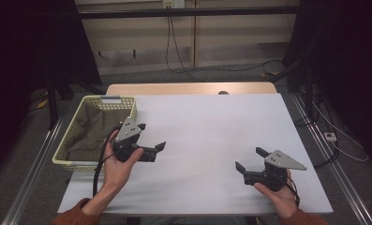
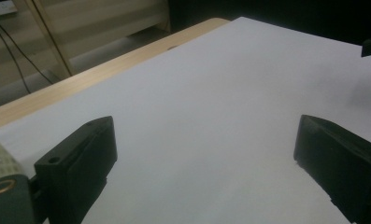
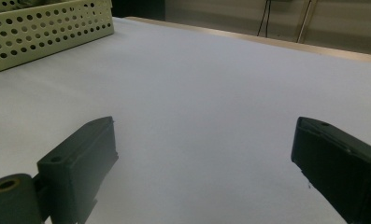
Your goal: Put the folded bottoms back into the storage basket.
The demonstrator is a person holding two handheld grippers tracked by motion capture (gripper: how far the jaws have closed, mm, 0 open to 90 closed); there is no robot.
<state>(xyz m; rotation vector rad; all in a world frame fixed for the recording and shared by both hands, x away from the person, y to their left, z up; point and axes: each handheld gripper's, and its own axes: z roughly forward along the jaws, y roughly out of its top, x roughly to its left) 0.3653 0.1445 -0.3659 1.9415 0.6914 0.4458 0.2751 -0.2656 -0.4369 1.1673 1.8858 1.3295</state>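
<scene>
white bench [image 1: 207, 136] w/ bare wood strip along far edge. pale yellow perforated basket [image 1: 69, 140] at far-left corner of bench, dark olive cloth [image 1: 93, 129] bunched inside. left tool [image 1: 152, 138] held in left hand [image 1: 118, 161] just right of basket, near its right rim, jaws released and spread wide, nothing between, pointing toward bench middle. grey three-cornered plate on top, black cable looping down beside forearm. right tool [image 1: 250, 159] held in right hand [image 1: 275, 190] near front-right of bench, well apart from left tool, jaws likewise released, wide gap, empty, pointing left toward bench centre. in left tool view: both black jaws far apart over plain white surface, wood edge beyond, corner of basket at lower left. in right tool view: jaws apart over white surface, basket wall [image 3: 47, 32] w/ round holes at upper left. rust-coloured sleeves at bottom edge of high view. grey floor, cables and wall outlet behind bench.
</scene>
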